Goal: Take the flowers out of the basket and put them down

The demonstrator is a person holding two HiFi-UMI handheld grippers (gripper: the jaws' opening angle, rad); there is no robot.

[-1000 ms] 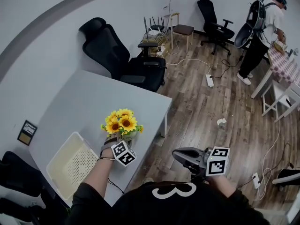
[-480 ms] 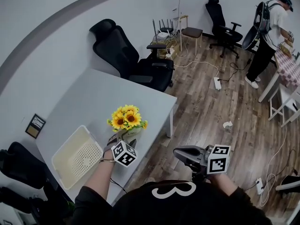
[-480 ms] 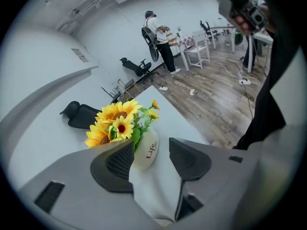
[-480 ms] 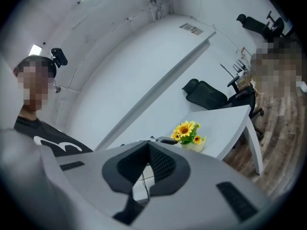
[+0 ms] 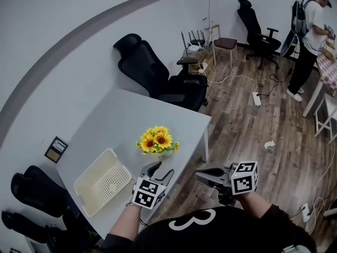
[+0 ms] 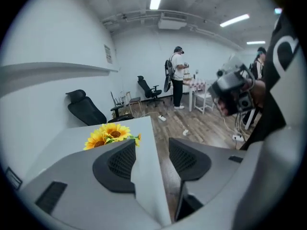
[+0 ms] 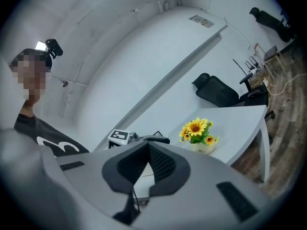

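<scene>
A bunch of yellow sunflowers (image 5: 157, 140) in a small white pot stands on the grey table (image 5: 131, 115), just right of the empty cream basket (image 5: 100, 186). My left gripper (image 5: 162, 168) hovers in front of the flowers, clear of them. Its jaws have just been opening and stand open with nothing between them. In the left gripper view the sunflowers (image 6: 110, 134) show beyond the left jaw of the left gripper (image 6: 152, 145). My right gripper (image 5: 202, 174) hangs off the table's near right edge, shut and empty. The right gripper view shows the flowers (image 7: 196, 128) past the closed right gripper (image 7: 148, 142).
A black office chair (image 5: 152, 73) stands behind the table and another (image 5: 31, 188) at its near left. More chairs, cables and a power strip (image 5: 256, 98) lie on the wood floor. A person (image 5: 310, 20) stands at a table far right.
My left gripper has lifted away from the flower pot and drawn back toward me, jaws wider apart. The flowers stay standing on the table. The right gripper has barely shifted.
</scene>
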